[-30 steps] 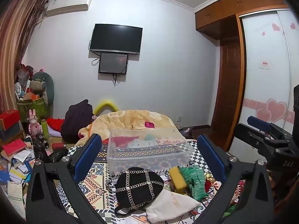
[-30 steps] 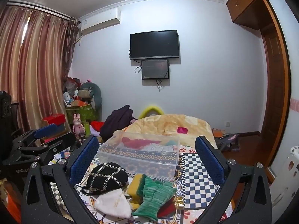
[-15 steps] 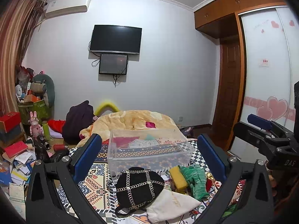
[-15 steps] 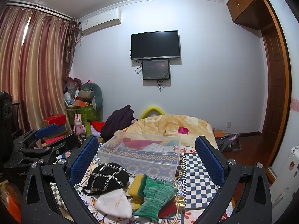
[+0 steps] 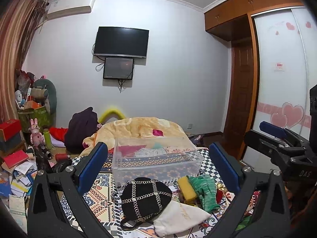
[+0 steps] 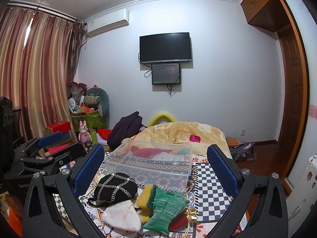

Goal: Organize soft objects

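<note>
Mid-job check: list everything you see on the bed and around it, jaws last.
clear bin: one, transparent, mid-bed, some cloth inside
black bag: one, black with chain grid, in front of bin
white pouch: one, white, nearest, below bag
sponge: one, yellow, right of bag
green glove: one, green knit, overlapping sponge
blanket: one, yellow, behind bin
television: one, black, on wall
curtain: one, striped pink, left wall
left gripper: jaws open, empty
right gripper: jaws open, empty
</note>
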